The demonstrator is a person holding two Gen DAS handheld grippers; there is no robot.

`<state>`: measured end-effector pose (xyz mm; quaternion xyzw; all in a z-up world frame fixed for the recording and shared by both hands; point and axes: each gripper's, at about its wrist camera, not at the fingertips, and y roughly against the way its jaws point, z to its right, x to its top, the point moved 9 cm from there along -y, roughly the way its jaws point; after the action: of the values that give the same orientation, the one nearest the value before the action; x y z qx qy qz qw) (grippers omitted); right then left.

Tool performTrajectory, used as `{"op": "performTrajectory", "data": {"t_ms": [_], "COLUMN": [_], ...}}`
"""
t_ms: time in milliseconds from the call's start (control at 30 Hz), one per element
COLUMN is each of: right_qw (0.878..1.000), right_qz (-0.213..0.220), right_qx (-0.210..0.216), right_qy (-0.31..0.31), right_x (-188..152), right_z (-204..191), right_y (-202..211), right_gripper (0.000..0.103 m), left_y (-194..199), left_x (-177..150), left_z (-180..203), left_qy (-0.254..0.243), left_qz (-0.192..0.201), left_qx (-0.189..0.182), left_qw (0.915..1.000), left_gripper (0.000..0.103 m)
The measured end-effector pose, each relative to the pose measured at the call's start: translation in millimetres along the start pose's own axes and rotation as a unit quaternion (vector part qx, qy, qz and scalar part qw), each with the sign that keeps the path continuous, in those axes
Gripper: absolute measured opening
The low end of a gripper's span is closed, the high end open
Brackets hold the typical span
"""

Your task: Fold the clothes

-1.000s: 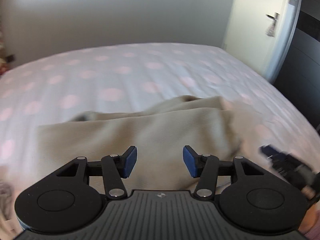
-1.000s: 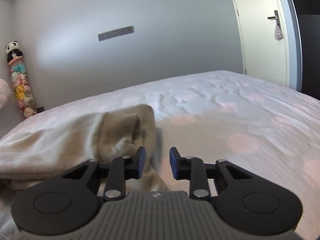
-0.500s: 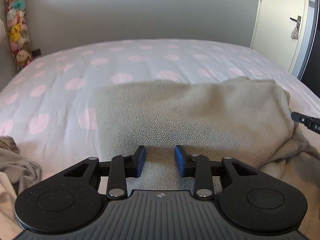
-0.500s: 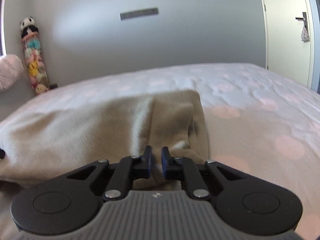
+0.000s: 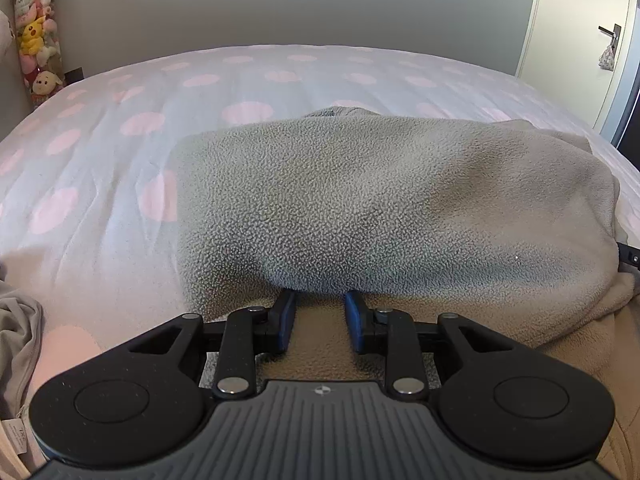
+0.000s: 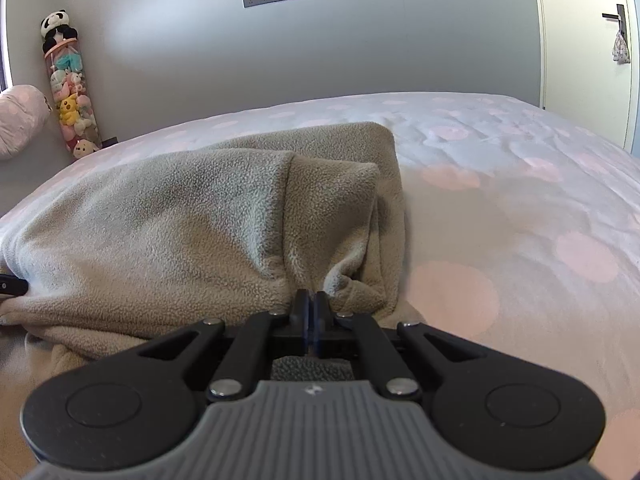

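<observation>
a beige fleece (image 5: 392,204) lies folded over on a bed (image 5: 100,168) whose cover is white with pink dots. the top layer is doubled back toward the near edge, and a lower layer of the same cloth spreads out beneath it toward the camera.

the left gripper (image 5: 320,314) sits low at the near edge of the fold. its jaws have just been closing and now stand a little apart, with the lower layer showing in the gap; the blue pads' tips reach just under the hem of the top layer. whether the pads press on any cloth cannot be told.

the right gripper (image 6: 311,307) is at the fleece's (image 6: 192,220) right end, where the cloth bunches into a pinched corner. its jaws are together, and the puckered folds run right down to the tips; a thin bit of fleece seems caught there.

a grey garment (image 5: 18,336) lies crumpled at the bed's left edge. a tube of soft toys (image 6: 70,84) stands in the corner by the grey wall, and a door (image 6: 580,48) is at right.
</observation>
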<state>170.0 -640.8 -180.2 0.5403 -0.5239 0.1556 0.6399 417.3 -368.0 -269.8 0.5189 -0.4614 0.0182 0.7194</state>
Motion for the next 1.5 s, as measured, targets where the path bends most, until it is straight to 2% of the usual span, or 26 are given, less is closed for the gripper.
{"op": "performTrajectory", "data": {"t_ms": [100, 267, 367, 400, 433, 533, 633, 767, 867, 933, 1133, 1200, 1333, 1433, 1500], "right_qw": [1.000, 1.000, 0.999, 0.999, 0.999, 0.996, 0.986, 0.962, 0.947, 0.941, 0.937, 0.937, 0.936, 0.936, 0.934], "right_qz": [0.007, -0.005, -0.031, -0.041, -0.051, -0.067, -0.101, -0.160, -0.193, -0.212, -0.226, -0.227, -0.233, -0.235, -0.238], "right_qx": [-0.005, -0.014, -0.015, -0.011, -0.006, 0.024, 0.066, 0.116, 0.130, 0.136, 0.115, 0.109, 0.093, 0.081, 0.079], "right_qy": [-0.007, -0.006, 0.001, 0.005, 0.009, 0.050, 0.119, 0.191, 0.221, 0.226, 0.240, 0.242, 0.245, 0.249, 0.254], "right_x": [-2, 4, 7, 11, 14, 15, -5, -41, -69, -84, -98, -99, -103, -104, -105], "right_z": [-2, -4, -7, -9, -12, -28, -50, -72, -80, -85, -94, -97, -96, -97, -98], "right_y": [-1, -5, 0, 9, 18, 59, 101, 152, 183, 199, 224, 233, 241, 243, 242], "right_gripper": [0.000, 0.000, 0.001, 0.001, 0.009, 0.011, 0.012, 0.018, 0.023, 0.026, 0.032, 0.033, 0.037, 0.039, 0.041], "left_y": [-2, 6, 38, 54, 70, 119, 161, 202, 220, 231, 251, 253, 249, 243, 238], "left_x": [2, 7, 3, -1, -8, -33, -60, -101, -138, -163, -226, -240, -264, -278, -290], "left_z": [3, 2, 11, 17, 24, 46, 61, 83, 101, 116, 147, 152, 162, 170, 177], "left_qy": [-0.007, -0.010, -0.027, -0.036, -0.042, -0.073, -0.096, -0.142, -0.194, -0.237, -0.343, -0.369, -0.421, -0.466, -0.503], "left_qz": [-0.013, -0.031, -0.039, -0.039, -0.039, -0.048, -0.056, -0.069, -0.093, -0.104, -0.127, -0.129, -0.144, -0.151, -0.157], "left_qx": [0.011, 0.003, 0.018, 0.012, 0.003, -0.021, -0.042, -0.065, -0.074, -0.083, -0.097, -0.091, -0.069, -0.037, -0.017], "left_qw": [0.9998, 0.9995, 0.9987, 0.9985, 0.9983, 0.9960, 0.9929, 0.9853, 0.9738, 0.9623, 0.9258, 0.9159, 0.8927, 0.8708, 0.8498], "left_gripper": [0.025, 0.025, 0.025, 0.025, 0.025, 0.025, 0.026, 0.029, 0.036, 0.041, 0.044, 0.049, 0.050, 0.051, 0.052]}}
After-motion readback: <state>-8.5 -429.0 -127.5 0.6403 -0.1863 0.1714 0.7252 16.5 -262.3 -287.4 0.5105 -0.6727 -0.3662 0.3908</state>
